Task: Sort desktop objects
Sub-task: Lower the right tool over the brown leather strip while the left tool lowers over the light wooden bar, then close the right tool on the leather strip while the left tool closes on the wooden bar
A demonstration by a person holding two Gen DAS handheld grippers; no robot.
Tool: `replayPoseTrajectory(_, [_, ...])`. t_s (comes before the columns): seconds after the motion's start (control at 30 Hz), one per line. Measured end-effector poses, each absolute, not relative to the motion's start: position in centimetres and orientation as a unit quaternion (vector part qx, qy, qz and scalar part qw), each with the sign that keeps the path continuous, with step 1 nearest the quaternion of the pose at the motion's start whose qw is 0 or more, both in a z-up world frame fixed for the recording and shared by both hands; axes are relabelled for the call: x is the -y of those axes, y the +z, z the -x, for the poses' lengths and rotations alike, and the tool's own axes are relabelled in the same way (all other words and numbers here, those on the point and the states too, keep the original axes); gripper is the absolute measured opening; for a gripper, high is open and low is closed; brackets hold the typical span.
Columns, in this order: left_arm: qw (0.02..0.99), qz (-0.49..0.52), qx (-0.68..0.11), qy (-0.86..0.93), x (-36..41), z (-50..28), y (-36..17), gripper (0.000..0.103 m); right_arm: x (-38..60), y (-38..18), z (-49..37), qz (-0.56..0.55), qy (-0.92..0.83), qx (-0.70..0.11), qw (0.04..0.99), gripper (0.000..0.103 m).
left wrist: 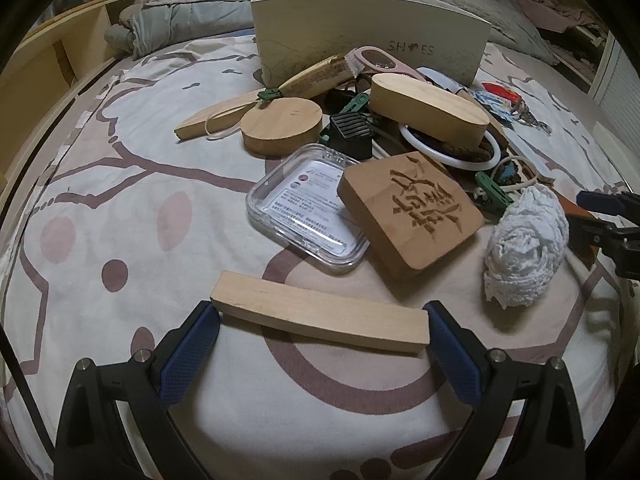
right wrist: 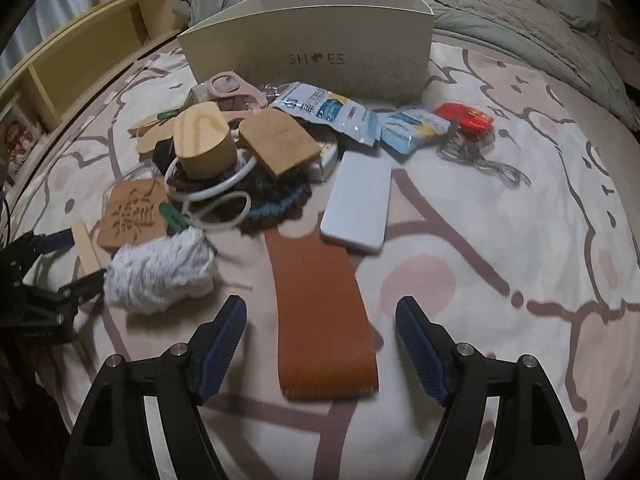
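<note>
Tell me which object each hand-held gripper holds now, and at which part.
The left hand-held gripper holds the wooden bar by its two ends. The right hand-held gripper holds nothing; the brown strip lies untouched between its open jaws.

Wood bar [left wrist: 320, 316]: pale, long, flat on bedsheet. Carved square block [left wrist: 412, 212]: corner resting on clear case [left wrist: 304, 220]. Round wood disc [left wrist: 281, 125] beside black box [left wrist: 352, 134]. Oval wood block [left wrist: 428, 110] atop white ring [left wrist: 452, 156]. Lace bundle [left wrist: 524, 248] lies at right. Brown strip [right wrist: 320, 320]: flat, lengthwise; white slab [right wrist: 360, 204] beside its far end. Shoebox [right wrist: 312, 40] upright behind pile.
</note>
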State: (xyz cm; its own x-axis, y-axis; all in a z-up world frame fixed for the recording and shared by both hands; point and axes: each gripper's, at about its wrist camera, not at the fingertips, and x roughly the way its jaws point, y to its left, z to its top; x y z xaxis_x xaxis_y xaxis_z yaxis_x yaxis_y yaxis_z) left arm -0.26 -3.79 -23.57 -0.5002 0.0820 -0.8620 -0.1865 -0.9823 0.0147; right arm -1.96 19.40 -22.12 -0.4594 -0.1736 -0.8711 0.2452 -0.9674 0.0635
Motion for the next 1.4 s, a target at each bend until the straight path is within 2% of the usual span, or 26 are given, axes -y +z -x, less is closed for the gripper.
replayPoseTrajectory(0.3, [0.086,0.494,-0.059,0.863,3.7,0.4,-23.9,0.102,-18.4,-23.5,2.0,-0.501,-0.853,-0.076,0.128,0.077])
replayPoseTrajectory(0.63, [0.096,0.497,-0.073,0.859,3.5,0.3,-24.0,0.103,-19.1,-23.8,1.2,-0.478,-0.866,-0.062,0.13,0.078])
replayPoseTrajectory(0.67, [0.098,0.498,-0.074,0.859,3.5,0.2,-24.0,0.103,-19.3,-23.8,1.2,-0.479,-0.866,-0.061,0.132,0.079])
replayPoseTrajectory(0.73, [0.1,0.498,-0.074,0.858,3.6,0.2,-24.0,0.103,-19.2,-24.0,1.3,-0.483,-0.864,-0.059,0.129,0.092])
replayPoseTrajectory(0.87, [0.104,0.497,-0.074,0.858,3.7,0.2,-24.0,0.103,-19.2,-24.2,1.3,-0.49,-0.862,-0.05,0.118,0.103])
replayPoseTrajectory(1.4, [0.101,0.507,-0.068,0.853,3.8,0.1,-23.8,0.103,-19.4,-24.4,1.2,-0.491,-0.862,-0.05,0.116,0.103])
